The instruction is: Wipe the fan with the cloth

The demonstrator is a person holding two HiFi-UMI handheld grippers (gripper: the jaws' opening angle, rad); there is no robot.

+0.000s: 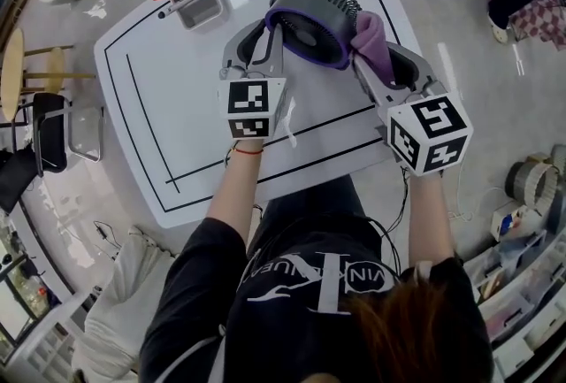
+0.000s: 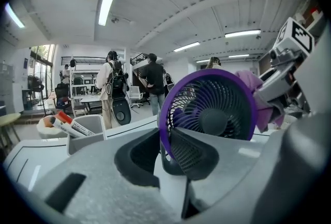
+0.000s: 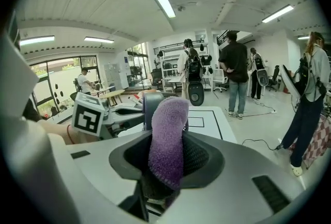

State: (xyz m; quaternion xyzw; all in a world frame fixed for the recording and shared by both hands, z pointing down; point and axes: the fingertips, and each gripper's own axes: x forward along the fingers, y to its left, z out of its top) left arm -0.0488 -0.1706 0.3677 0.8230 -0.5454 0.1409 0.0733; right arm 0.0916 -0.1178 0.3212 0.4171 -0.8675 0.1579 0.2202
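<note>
Purple rims the grey fan [image 1: 311, 17], which in the head view lies tilted near the far edge of the white table [image 1: 159, 107], at 12 o'clock from the person. I cannot tell whether its foot rests on the table. The left gripper [image 1: 270, 34] meets the fan at 8 o'clock and clamps its lower edge, likely to steady it so rubbing does not shove it away. The right gripper [image 1: 370, 54] stands at 4 o'clock, with the cloth [image 1: 371, 38] against the fan's 3 o'clock side. A bin [image 1: 199, 5] of pens lies at 9 o'clock, well apart.

Left gripper view: the left gripper [image 2: 173, 158] has its jaws closed on the fan [image 2: 209, 114] at 7 o'clock, where the ring meets the stand. The grille faces the camera, and the cloth [image 2: 261, 114] touches the ring at 3 o'clock.

Right gripper view: the right gripper [image 3: 164, 158] pinches the cloth [image 3: 168, 130], bunched so that a thick pad sticks out past the tips. I judge this keeps the hard jaws off the plastic. The fan [image 3: 150, 106] shows just behind the pad, at 11 o'clock.
</note>
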